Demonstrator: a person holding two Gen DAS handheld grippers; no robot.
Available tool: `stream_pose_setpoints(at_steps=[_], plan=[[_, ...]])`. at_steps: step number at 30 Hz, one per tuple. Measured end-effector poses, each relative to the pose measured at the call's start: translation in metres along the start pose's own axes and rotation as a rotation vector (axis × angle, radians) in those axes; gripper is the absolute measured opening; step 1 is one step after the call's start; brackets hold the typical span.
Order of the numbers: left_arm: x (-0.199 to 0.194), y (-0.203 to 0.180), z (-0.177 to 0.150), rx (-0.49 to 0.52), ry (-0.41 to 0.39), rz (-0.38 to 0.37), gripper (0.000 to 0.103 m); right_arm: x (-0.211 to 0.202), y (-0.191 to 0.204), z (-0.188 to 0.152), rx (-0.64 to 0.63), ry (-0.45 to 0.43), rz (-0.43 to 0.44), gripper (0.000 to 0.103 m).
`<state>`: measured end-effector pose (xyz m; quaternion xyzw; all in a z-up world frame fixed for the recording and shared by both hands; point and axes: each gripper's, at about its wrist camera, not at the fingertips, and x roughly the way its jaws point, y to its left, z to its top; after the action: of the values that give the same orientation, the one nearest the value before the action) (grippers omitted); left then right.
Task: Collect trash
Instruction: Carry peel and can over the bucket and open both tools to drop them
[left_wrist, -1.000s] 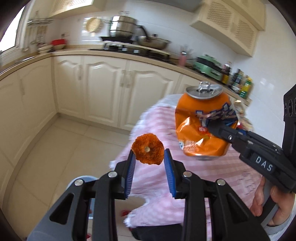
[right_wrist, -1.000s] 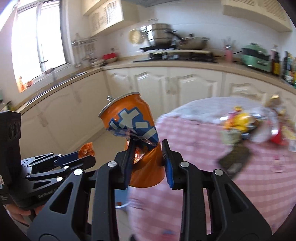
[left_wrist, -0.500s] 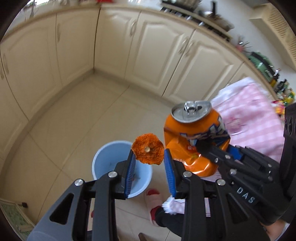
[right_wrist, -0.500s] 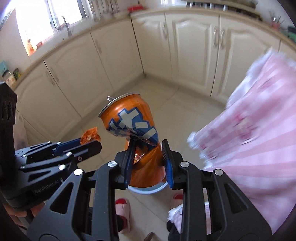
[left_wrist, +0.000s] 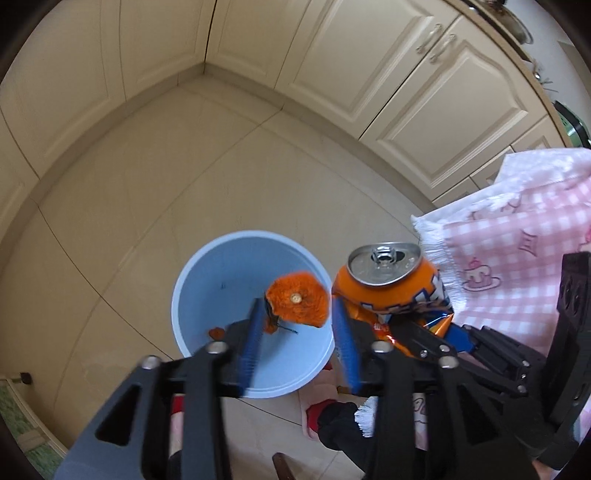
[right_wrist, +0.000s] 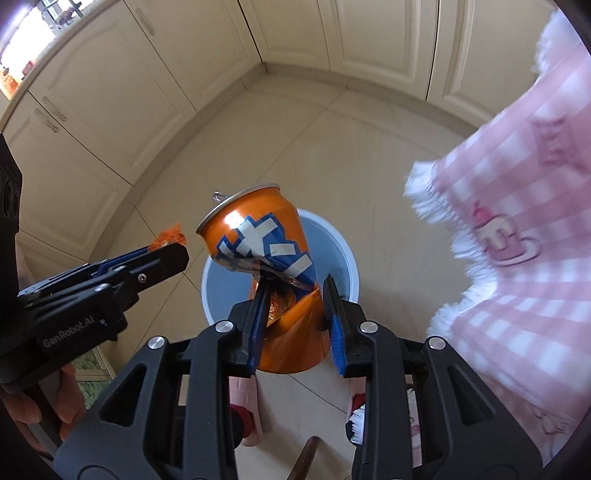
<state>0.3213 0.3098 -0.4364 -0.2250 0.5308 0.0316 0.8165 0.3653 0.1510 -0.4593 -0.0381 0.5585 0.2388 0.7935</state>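
The crushed soda can (right_wrist: 266, 258) is glossy, creased metal; the blue bucket (left_wrist: 221, 280) is smooth matt plastic. The fringed pink tablecloth (left_wrist: 517, 236) is soft cloth, and the floor tiles (left_wrist: 184, 166) shine faintly.

Your left gripper (left_wrist: 297, 325) tipped steeply down, jaws just opening, your right gripper (right_wrist: 295, 314) angled down, clamped tight

Below your two grippers, the bucket (left_wrist: 221, 273) stands on the floor (left_wrist: 147, 184), in front of the corner cabinets (left_wrist: 332, 66). The tablecloth (left_wrist: 517, 236) hangs to its right. The peel (left_wrist: 297, 299) is above the bucket, the can (left_wrist: 391, 284) just right of it.
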Motion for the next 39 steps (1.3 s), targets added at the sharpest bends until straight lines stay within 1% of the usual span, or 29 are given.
stream_pose_setpoints(at_steps=[1,3,5,10,14,19,22,28,32,33,34,35,39], plan=[[0.004,0.004,0.0,-0.011,0.014,-0.007,0.05,0.006,0.001,0.0,0.002,0.01,0.0,0.029],[0.013,0.016,0.0,-0.045,0.047,-0.016,0.05,0.016,0.002,0.0,0.01,0.028,0.007,0.029],[0.018,0.023,-0.001,-0.07,0.067,-0.002,0.05,0.024,0.0,0.007,0.016,0.041,0.009,0.029],[0.029,0.036,-0.006,-0.087,0.127,0.032,0.05,0.04,-0.002,0.006,0.028,0.064,0.014,0.029],[0.028,0.046,-0.009,-0.107,0.136,0.083,0.05,0.058,-0.007,0.001,0.036,0.101,0.01,0.029],[0.031,0.052,-0.006,-0.112,0.15,0.128,0.05,0.083,-0.015,-0.009,0.09,0.151,0.012,0.029],[0.03,0.052,-0.005,-0.101,0.153,0.142,0.05,0.094,-0.02,-0.014,0.111,0.159,0.0,0.029],[0.032,0.047,-0.001,-0.084,0.158,0.158,0.05,0.102,-0.02,-0.018,0.136,0.158,-0.004,0.031],[0.037,0.043,-0.002,-0.07,0.17,0.187,0.054,0.099,-0.015,-0.018,0.145,0.156,-0.005,0.031],[0.038,0.043,-0.002,-0.066,0.172,0.193,0.054,0.1,-0.013,-0.019,0.146,0.157,-0.004,0.032],[0.039,0.043,-0.002,-0.061,0.174,0.198,0.054,0.099,-0.013,-0.019,0.146,0.154,-0.005,0.038],[0.039,0.043,-0.002,-0.06,0.175,0.199,0.054,0.097,-0.013,-0.02,0.144,0.148,-0.009,0.047],[0.039,0.043,-0.003,-0.06,0.178,0.206,0.054,0.086,-0.01,-0.019,0.11,0.127,-0.024,0.047]])
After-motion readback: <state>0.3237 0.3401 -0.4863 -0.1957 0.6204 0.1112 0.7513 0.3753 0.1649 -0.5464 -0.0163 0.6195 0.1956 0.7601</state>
